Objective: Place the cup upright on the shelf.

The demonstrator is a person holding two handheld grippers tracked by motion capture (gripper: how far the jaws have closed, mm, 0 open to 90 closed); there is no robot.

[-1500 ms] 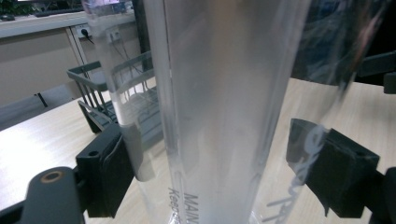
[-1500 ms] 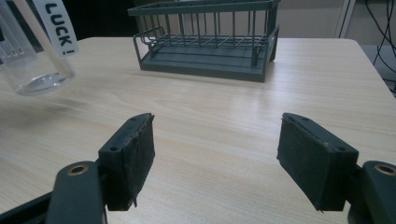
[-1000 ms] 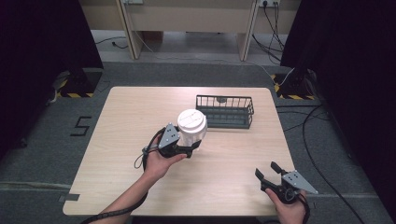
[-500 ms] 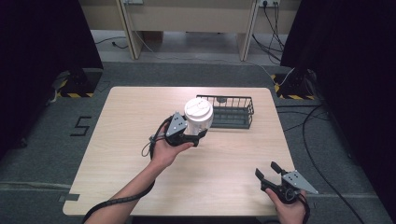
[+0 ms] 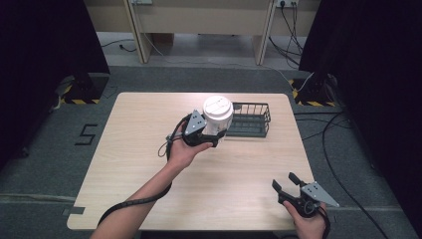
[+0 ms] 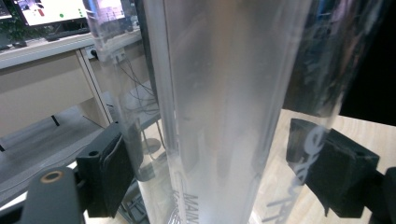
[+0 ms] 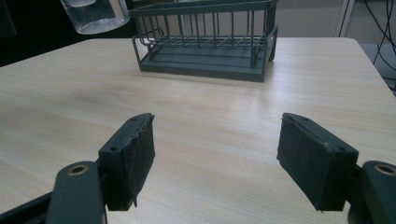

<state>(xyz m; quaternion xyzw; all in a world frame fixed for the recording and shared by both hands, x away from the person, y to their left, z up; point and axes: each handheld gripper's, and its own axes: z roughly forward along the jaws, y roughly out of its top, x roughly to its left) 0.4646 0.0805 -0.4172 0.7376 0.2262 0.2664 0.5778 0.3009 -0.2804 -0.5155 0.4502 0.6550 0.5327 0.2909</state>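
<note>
Pale wood table [image 5: 149, 149] | left gripper [image 5: 211, 134] clamped on clear white-lidded plastic cup [image 5: 217, 113], aloft beside dark wire basket [image 5: 251, 121] | right gripper [image 5: 287, 185] wide, idle | likely next: lower cup into basket, upright

A pale wood table [image 5: 134, 149] with rounded corners stands on grey carpet [image 5: 50, 149]. On it — toward the far right — sits a dark wire basket [image 5: 250, 120], low and rectangular; seen from the right gripper view [image 7: 205, 44] it rests flat — upright.
</note>
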